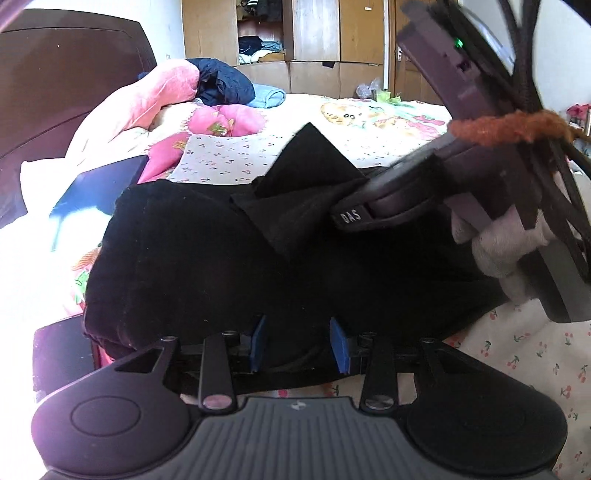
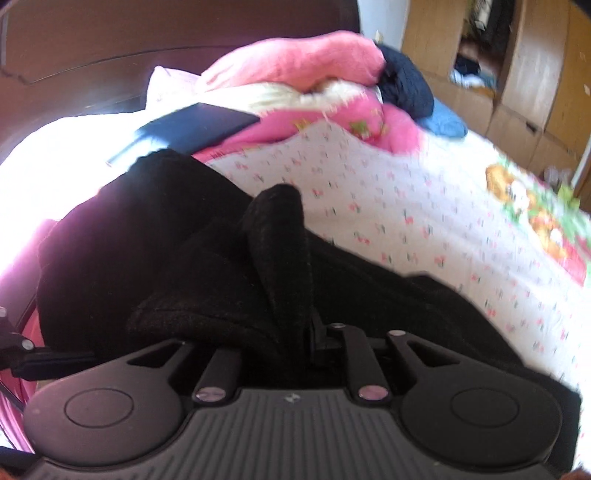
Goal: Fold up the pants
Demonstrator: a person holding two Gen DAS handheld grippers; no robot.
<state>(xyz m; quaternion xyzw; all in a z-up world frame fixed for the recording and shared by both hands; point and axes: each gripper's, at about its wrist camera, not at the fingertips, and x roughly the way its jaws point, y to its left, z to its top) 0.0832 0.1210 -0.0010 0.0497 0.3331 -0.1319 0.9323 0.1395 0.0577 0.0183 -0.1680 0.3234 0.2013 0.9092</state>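
A bed under a white sheet printed with small red cherries (image 1: 236, 155) fills both views, and the black, soft-piled pants (image 1: 192, 258) lie bunched across the lower middle of each frame. In the left wrist view, the left gripper (image 1: 300, 343) has its blue pads parted with black cloth between them, though whether they press on it I cannot tell. At centre right, the right gripper (image 1: 345, 218) pinches a raised fold.

A bed covered by a cherry-print sheet (image 1: 236, 155). At its far left lie a pink blanket (image 1: 147, 99), a navy garment (image 1: 221, 83) and a folded blue cloth (image 1: 267, 96). Wooden wardrobes (image 1: 314, 33) stand beyond; a dark headboard (image 1: 62, 74) rises left.
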